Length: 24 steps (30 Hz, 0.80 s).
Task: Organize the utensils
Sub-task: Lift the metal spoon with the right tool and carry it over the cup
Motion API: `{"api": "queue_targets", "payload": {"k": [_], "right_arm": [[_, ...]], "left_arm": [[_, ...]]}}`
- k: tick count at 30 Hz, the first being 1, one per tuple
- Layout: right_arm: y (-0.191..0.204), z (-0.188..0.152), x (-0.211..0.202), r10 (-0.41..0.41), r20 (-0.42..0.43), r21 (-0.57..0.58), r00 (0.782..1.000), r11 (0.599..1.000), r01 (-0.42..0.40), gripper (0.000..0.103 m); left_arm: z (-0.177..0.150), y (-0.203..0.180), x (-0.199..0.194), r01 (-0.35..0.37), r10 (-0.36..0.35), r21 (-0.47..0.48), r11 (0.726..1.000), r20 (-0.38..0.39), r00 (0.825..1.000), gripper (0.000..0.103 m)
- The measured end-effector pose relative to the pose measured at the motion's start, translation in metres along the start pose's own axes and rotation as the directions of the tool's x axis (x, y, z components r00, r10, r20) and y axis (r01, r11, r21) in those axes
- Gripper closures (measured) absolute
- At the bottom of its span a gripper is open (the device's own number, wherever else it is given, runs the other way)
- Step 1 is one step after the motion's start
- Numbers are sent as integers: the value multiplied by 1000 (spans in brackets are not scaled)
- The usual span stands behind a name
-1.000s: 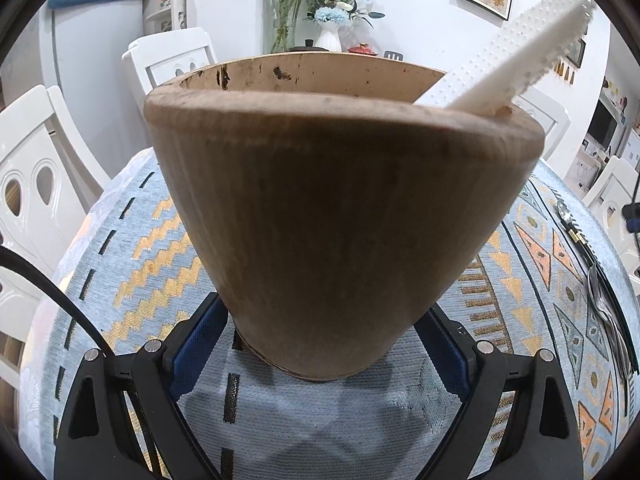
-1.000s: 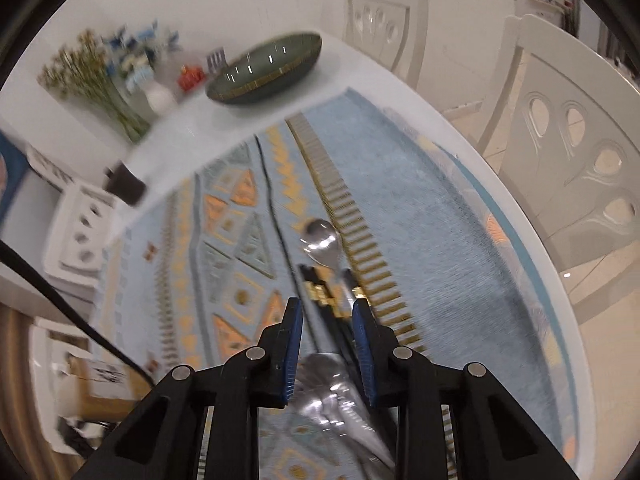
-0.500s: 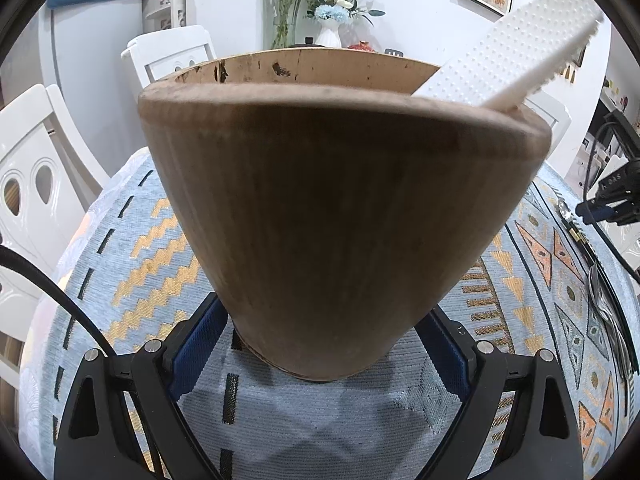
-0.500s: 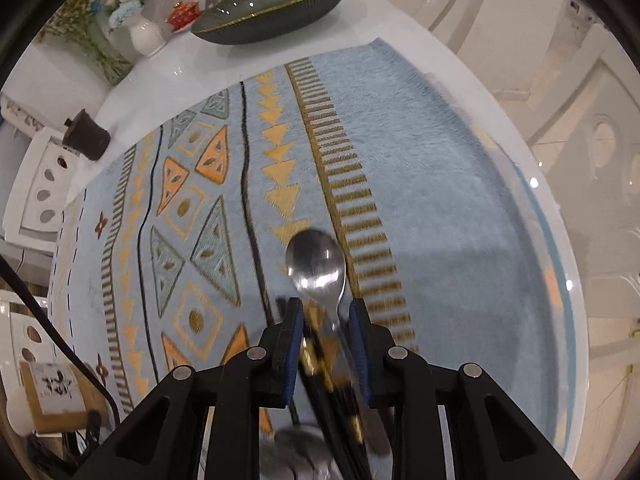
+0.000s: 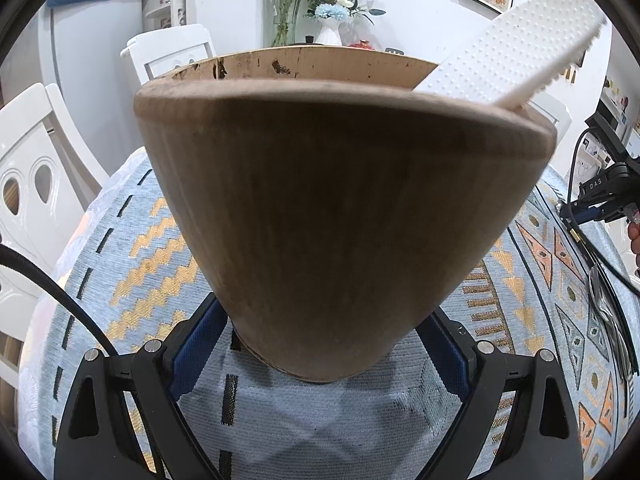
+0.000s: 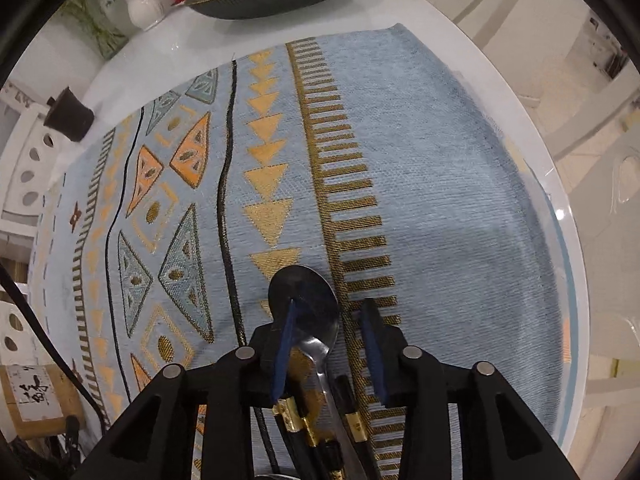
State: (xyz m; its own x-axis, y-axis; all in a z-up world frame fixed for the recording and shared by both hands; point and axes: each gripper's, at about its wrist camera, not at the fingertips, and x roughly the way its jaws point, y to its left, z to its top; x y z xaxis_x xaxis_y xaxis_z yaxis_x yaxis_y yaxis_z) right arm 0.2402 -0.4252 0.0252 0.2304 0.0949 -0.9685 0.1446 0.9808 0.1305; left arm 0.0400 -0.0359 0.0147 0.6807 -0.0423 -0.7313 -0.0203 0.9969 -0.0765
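**Right gripper poised over the spoon while the left steadies the holder**

Left wrist view: the left gripper (image 5: 320, 344) has its blue pads set against the base of the wooden utensil holder (image 5: 340, 216), one on each side, clamped on it and keeping it upright on the patterned blue tablecloth (image 5: 132, 248). A white dimpled rice paddle (image 5: 516, 64) already leans out of the holder's rim at the right. Far right, the other gripper's black body hangs above a row of cutlery lying on the cloth.

Right wrist view: the right gripper (image 6: 330, 344) points steeply down at a metal spoon (image 6: 306, 300), whose bowl lies between and just beyond the pads. Its jaws have just been opening and stand apart, with the spoon's neck between them but not pinched. Black chopsticks with gold bands (image 6: 296, 420) lie alongside the spoon's handle, touching it.

The step in hand looks like picking up the spoon. The next move calls for closing on the neck alone, without catching the chopsticks, then carrying it to the holder. The spoon is shiny, smooth and thin, so it may slip.
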Motion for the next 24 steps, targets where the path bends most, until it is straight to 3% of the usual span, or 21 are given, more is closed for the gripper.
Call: {"api": "queue_targets", "payload": {"k": [3, 4, 7, 11, 21, 24], "right_arm": [[15, -2, -1, -28, 22, -53, 999, 998, 29, 77], [18, -3, -2, -44, 29, -70, 999, 996, 46, 86], [23, -6, -9, -8, 31, -84, 999, 996, 11, 94], [28, -9, -21, 22, 33, -93, 999, 995, -18, 95], [50, -4, -9, -26, -49, -225, 998, 974, 14, 95], [60, -5, -2, -72, -74, -290, 995, 956, 48, 95]], "left_arm": [[0, -1, 0, 0, 0, 0, 1000, 0, 1000, 10], [1, -1, 0, 0, 0, 0, 1000, 0, 1000, 10], [1, 0, 0, 0, 0, 0, 1000, 0, 1000, 10], [1, 0, 0, 1, -1, -1, 1000, -1, 1000, 10], [1, 0, 2, 1, -1, -2, 1000, -1, 1000, 10], [0, 1, 1, 5, -5, -5, 1000, 5, 1000, 10]]}}
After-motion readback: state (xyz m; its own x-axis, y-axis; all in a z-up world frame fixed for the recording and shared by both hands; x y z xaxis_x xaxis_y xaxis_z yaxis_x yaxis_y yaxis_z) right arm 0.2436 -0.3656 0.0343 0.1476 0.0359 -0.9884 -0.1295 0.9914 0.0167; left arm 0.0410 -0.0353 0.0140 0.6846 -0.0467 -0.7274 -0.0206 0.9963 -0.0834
